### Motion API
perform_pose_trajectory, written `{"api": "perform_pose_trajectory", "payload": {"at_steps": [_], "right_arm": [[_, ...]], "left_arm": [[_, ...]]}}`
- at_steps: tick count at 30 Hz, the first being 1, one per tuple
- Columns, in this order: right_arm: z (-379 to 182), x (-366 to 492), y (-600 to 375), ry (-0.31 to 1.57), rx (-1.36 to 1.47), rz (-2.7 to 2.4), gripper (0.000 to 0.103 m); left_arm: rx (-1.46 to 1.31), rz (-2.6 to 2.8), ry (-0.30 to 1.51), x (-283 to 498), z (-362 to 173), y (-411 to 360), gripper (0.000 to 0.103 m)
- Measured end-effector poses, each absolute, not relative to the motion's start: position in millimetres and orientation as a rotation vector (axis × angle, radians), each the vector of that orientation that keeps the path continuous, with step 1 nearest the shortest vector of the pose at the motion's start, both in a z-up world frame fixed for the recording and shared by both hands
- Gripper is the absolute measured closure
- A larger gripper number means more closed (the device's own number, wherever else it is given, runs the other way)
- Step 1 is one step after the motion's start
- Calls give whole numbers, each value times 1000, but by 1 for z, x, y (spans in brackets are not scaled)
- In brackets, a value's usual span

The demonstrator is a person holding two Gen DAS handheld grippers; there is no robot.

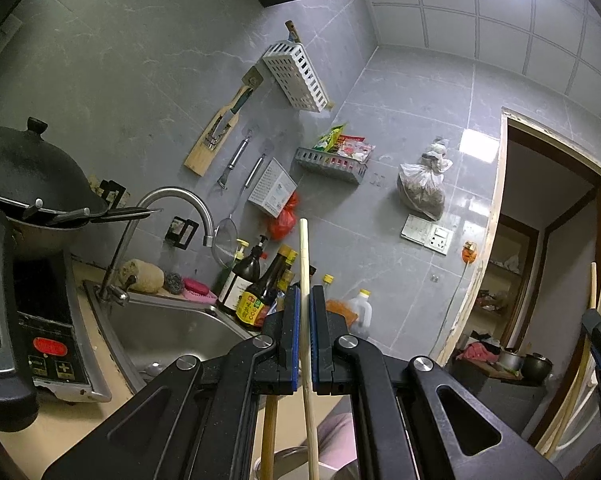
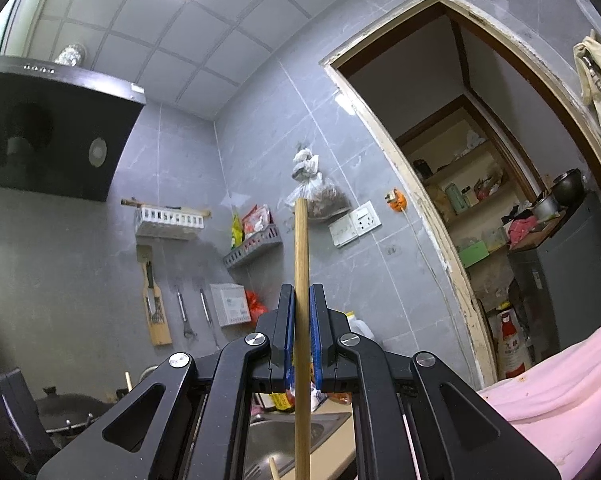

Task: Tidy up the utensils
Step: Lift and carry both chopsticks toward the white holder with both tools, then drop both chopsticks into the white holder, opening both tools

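My left gripper (image 1: 305,294) is shut on a thin pale wooden chopstick (image 1: 304,248), which stands nearly upright between the blue pads and reaches above and below them. My right gripper (image 2: 301,290) is shut on a thicker tan wooden stick (image 2: 301,240), also upright. Part of the right gripper (image 1: 598,344) shows at the far right edge of the left wrist view. A white slotted utensil basket (image 1: 298,76) hangs high on the grey tiled wall, and it appears again as the basket (image 2: 168,220) in the right wrist view. Both grippers are well below it.
A steel sink (image 1: 172,328) with a curved faucet (image 1: 176,200) lies below on the left, beside an induction cooker (image 1: 52,344) and a lidded wok (image 1: 24,172). Sauce bottles (image 1: 252,280) crowd the corner. A second darker stick (image 1: 269,432) rises under the left gripper. A pink sleeve (image 2: 560,384) and a doorway (image 2: 480,200) are on the right.
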State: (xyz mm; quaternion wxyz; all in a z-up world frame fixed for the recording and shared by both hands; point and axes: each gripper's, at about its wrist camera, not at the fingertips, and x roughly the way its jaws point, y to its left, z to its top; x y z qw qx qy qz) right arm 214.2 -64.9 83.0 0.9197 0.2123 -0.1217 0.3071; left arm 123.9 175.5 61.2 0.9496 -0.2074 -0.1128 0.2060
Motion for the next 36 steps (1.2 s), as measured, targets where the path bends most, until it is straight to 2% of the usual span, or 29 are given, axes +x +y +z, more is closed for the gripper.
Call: {"api": "perform_pose_trajectory", "payload": {"at_steps": [17, 32, 34, 36], "right_arm": [[64, 216, -45, -197, 341, 614, 98], [44, 200, -42, -12, 122, 690, 96], [43, 197, -44, 4, 107, 692, 91], [43, 194, -46, 23, 97, 706, 76]], "left_arm": [[-350, 382, -157, 137, 50, 165, 101], [-194, 201, 121, 136, 42, 143, 100], [-199, 170, 152, 135, 39, 142, 100], [-210, 148, 178, 134, 37, 143, 100]]}}
